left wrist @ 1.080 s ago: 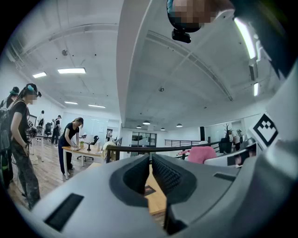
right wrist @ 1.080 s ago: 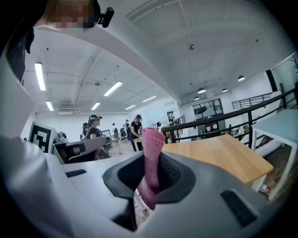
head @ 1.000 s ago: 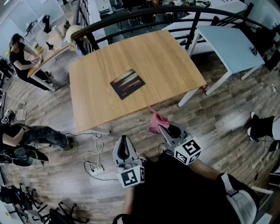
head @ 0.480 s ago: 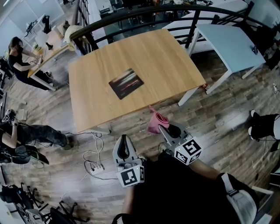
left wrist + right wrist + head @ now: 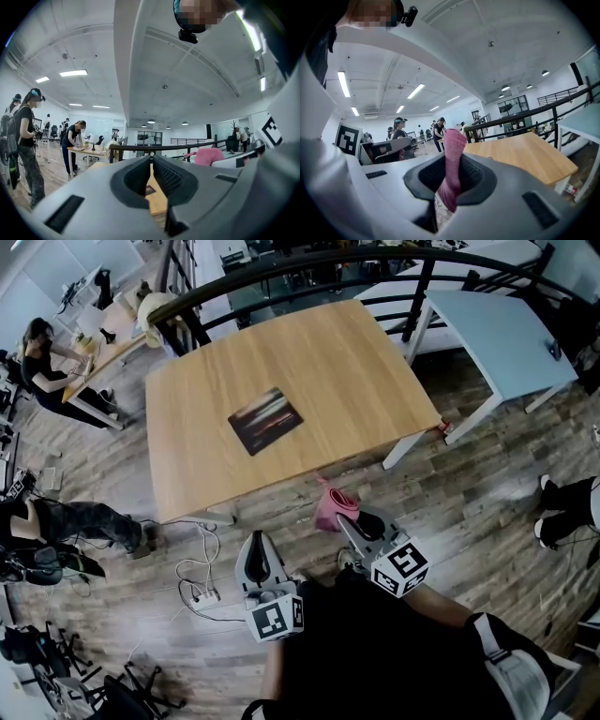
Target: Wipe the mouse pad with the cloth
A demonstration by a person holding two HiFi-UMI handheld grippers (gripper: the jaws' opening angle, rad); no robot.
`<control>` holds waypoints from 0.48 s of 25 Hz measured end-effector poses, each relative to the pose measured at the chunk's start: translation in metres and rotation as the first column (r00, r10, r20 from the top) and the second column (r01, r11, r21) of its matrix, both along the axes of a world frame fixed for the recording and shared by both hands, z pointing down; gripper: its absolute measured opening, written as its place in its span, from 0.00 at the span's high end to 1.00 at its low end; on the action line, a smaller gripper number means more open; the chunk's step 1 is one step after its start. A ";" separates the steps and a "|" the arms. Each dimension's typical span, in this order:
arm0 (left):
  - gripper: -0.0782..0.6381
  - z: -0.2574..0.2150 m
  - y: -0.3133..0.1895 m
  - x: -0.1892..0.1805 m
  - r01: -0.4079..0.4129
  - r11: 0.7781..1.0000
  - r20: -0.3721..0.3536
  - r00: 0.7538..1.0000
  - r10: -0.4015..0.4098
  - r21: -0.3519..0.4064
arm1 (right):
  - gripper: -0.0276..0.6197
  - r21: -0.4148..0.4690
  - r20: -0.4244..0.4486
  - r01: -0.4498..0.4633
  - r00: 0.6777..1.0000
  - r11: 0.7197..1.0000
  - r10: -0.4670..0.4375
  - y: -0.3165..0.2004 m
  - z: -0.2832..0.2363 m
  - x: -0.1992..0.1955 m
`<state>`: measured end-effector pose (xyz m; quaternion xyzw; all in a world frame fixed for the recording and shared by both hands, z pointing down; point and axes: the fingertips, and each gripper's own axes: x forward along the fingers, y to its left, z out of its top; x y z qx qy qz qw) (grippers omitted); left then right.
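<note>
Both grippers held low, close to person's body, short of table's near edge; right gripper (image 5: 351,518) clamps soft pink cloth (image 5: 333,506), bunched roll sticking up past jaws; left gripper (image 5: 258,542) at its left, ribbed jaws pressed together, empty; dark flat rectangular mouse pad (image 5: 265,420) lies on pale woodgrain table (image 5: 347,362), well apart from cloth.

surface: wooden table (image 5: 309,362) | on it: dark mouse pad (image 5: 266,420), flat, apparently left of centre
</note>
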<state>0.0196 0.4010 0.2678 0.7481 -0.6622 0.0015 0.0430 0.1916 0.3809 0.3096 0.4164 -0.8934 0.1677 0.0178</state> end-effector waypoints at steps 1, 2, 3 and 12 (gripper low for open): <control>0.84 0.002 0.001 0.002 0.010 1.000 0.004 1.000 -0.010 -0.004 | 0.86 -0.002 0.000 0.006 1.000 1.000 -0.006 -0.001 0.003 0.004; 0.84 0.004 0.000 0.004 0.020 1.000 0.008 1.000 -0.020 -0.010 | 0.86 -0.003 0.000 0.012 1.000 1.000 -0.012 -0.004 0.005 0.007; 0.84 0.006 -0.001 0.005 0.029 0.999 0.010 1.000 -0.029 -0.016 | 0.86 -0.003 -0.002 0.017 1.000 1.000 -0.017 -0.008 0.007 0.010; 0.84 0.031 -0.019 -0.008 0.071 0.996 0.004 0.997 -0.071 -0.058 | 0.86 -0.037 -0.005 0.020 1.000 0.999 -0.021 -0.036 0.022 0.013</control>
